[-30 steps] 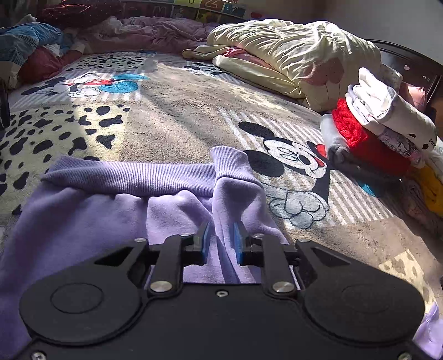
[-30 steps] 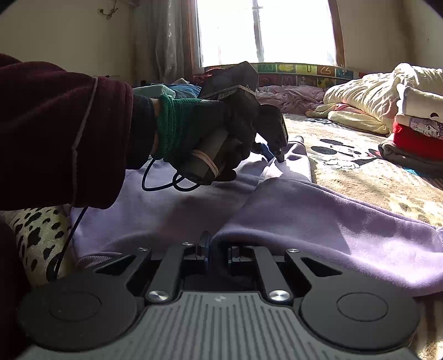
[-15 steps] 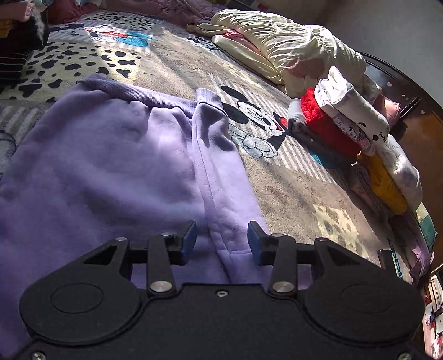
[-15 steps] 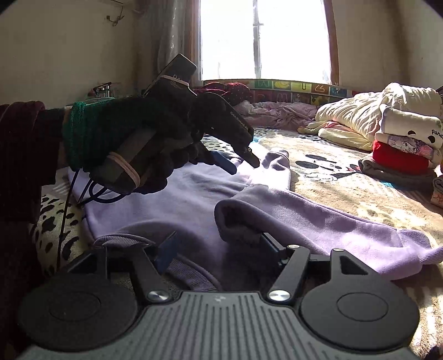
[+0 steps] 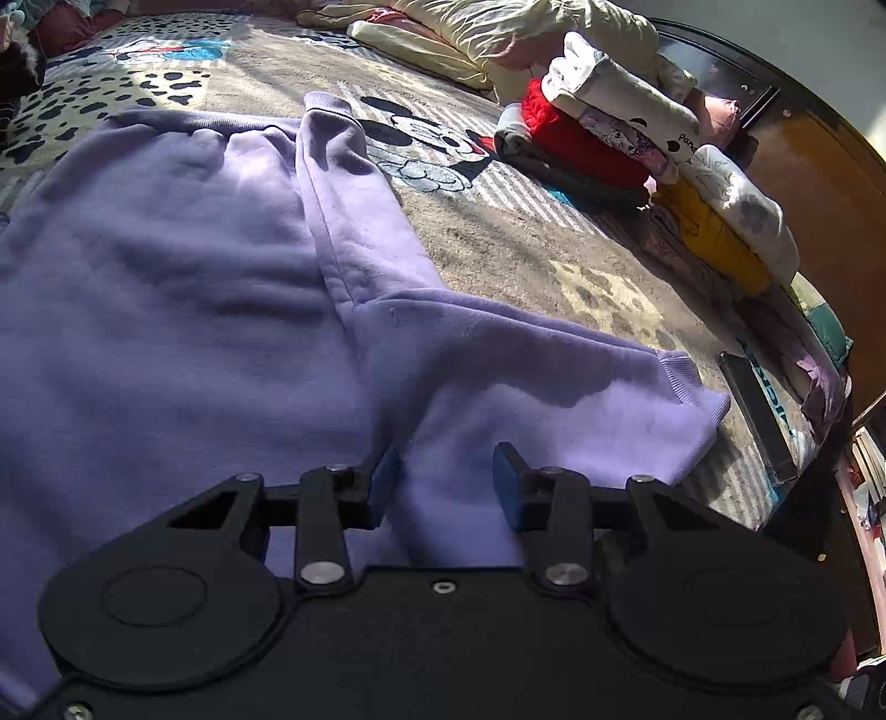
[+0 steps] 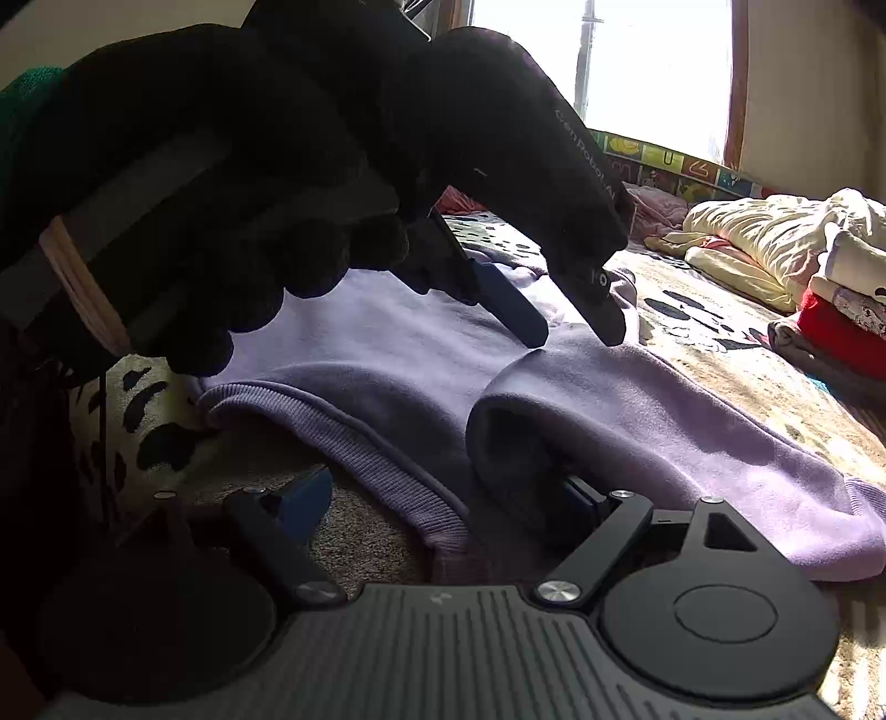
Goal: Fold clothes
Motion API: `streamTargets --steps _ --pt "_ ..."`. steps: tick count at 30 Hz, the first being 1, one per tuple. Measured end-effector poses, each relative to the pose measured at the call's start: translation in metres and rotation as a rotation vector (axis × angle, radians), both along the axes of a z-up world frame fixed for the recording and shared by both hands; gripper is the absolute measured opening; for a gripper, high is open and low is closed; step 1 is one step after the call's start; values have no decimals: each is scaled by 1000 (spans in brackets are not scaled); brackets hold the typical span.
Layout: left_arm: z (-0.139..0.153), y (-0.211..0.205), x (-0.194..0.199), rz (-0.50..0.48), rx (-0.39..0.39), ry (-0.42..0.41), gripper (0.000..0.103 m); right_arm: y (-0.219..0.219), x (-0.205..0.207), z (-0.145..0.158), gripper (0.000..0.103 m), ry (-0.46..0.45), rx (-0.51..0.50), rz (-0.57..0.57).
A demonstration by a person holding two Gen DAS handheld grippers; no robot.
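A purple sweatshirt (image 5: 166, 266) lies spread on the cartoon-print bed cover (image 5: 498, 232). One sleeve (image 5: 343, 183) runs along its right edge to a far cuff. The other sleeve (image 5: 554, 360) stretches right and ends in a ribbed cuff (image 5: 692, 387). My left gripper (image 5: 446, 482) stands open over that sleeve's rounded fold, and no pad presses it. In the right wrist view a gloved hand (image 6: 221, 183) holds this left gripper (image 6: 570, 332), its tips just at the fold. My right gripper (image 6: 443, 504) is open and still opening. The ribbed hem (image 6: 387, 454) lies between its fingers, and the right finger sits under the fold.
A stack of folded clothes (image 5: 609, 138) stands at the bed's right side, with yellow and white garments (image 5: 731, 221) beside it. A cream quilt (image 5: 526, 33) lies at the back. A dark flat box (image 5: 758, 410) rests at the right edge beside the wooden frame (image 5: 819, 183).
My right gripper let go of the purple fabric and spread its jaws wide. My left gripper widened and drew back from the far cuff along the sleeve to the near fold.
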State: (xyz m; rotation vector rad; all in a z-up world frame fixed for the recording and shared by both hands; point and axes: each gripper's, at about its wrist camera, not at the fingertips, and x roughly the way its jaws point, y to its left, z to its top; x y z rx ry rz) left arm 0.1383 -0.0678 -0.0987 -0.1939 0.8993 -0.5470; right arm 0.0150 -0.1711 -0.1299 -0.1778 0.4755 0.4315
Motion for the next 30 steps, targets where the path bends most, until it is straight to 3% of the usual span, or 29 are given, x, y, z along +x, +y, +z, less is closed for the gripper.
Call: streamTargets --steps 3,7,12,18,22,25,26,27,30 --pt "-8 7 0 -16 17 1 37 -5 -8 5 69 -25 15 -10" --pt "22 -9 3 -68 107 -80 34 -6 -7 0 70 -33 14 -1" --pt "57 -73 30 -248 96 -155 40 -6 -7 -2 73 -22 26 12" --pt "33 -175 64 -486 128 -87 43 0 -12 -4 78 -17 17 31" --pt "8 -214 83 -610 207 -25 46 -3 -13 -4 78 -10 30 42" --pt "-5 -224 92 -690 189 30 46 -5 -14 -4 78 -9 35 50" --pt "-4 -225 90 -717 201 8 28 -5 -13 -4 78 -8 38 52" --pt "-1 -224 87 -742 200 -8 18 -6 -13 -5 78 -6 42 53" --pt "17 -203 80 -723 175 -106 10 -6 -11 -3 78 -5 48 53"
